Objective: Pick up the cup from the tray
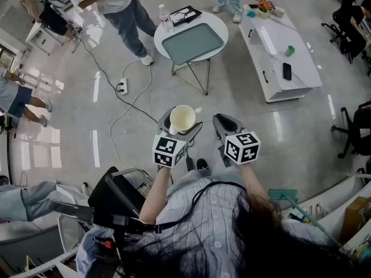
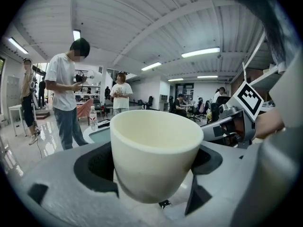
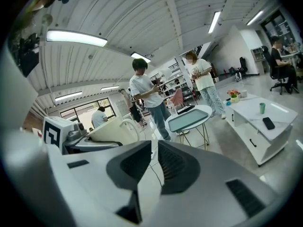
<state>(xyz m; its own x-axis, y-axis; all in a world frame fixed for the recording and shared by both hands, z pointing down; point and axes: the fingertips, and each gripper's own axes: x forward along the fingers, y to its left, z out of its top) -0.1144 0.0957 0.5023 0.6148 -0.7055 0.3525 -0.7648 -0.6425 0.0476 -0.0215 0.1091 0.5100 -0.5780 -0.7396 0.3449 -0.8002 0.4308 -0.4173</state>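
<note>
- My left gripper [image 1: 181,126] grasps a smooth, cream, tapered cup [image 2: 154,145].
- My right gripper [image 3: 152,162]: ribbed black pads [image 3: 176,163] closed together.
- Grey-green rectangular tray [image 1: 192,43]: flat on round table [image 1: 219,21].

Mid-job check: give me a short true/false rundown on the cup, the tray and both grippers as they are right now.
1. The left gripper is shut on the cup. True.
2. The cup sits on the tray. False: the tray is bare, and the cup is held well away from the round table.
3. The cup is upright, mouth up. True.
4. The right gripper holds the water bottle. False: its jaws are together on nothing, and the bottle stands on the round table beside the tray.
</note>
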